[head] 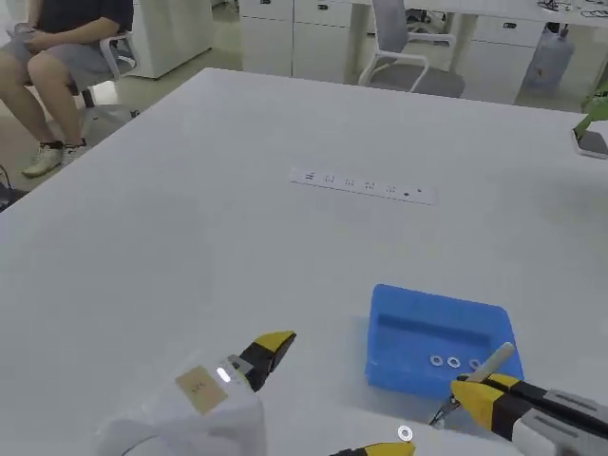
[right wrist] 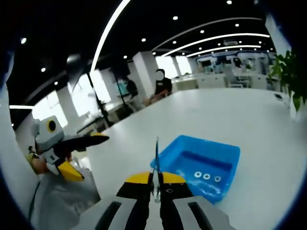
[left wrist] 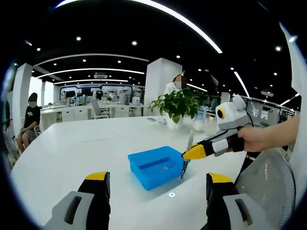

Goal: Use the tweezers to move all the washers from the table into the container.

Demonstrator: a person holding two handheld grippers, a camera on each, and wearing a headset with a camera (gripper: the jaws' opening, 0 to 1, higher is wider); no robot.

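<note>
Left of container [head: 437, 306]: left gripper [head: 328, 397] level, jaws released wide, empty; a drift could knock the loose washer [head: 405, 434]
Front of container: loose washer flat on bench [head: 237, 237]; may skid from tweezer tips
Inside container: three washers [head: 453, 362]
Right of container: right gripper [right wrist: 156, 181] clenched on tweezers [right wrist: 156, 158], tilted down; tips near front wall, could snag it

On the tabletop [head: 190, 237], the container [head: 408, 328] sits right of centre, with three washers [head: 453, 362] in a row inside it by its near wall. One loose washer [head: 405, 434] lies on the tabletop just before the container. A power strip [head: 366, 185] lies well behind. The left gripper [head: 328, 397] is left of the container. The tweezers [head: 496, 359], in the right gripper [head: 475, 388], slant over its near right corner.
</note>
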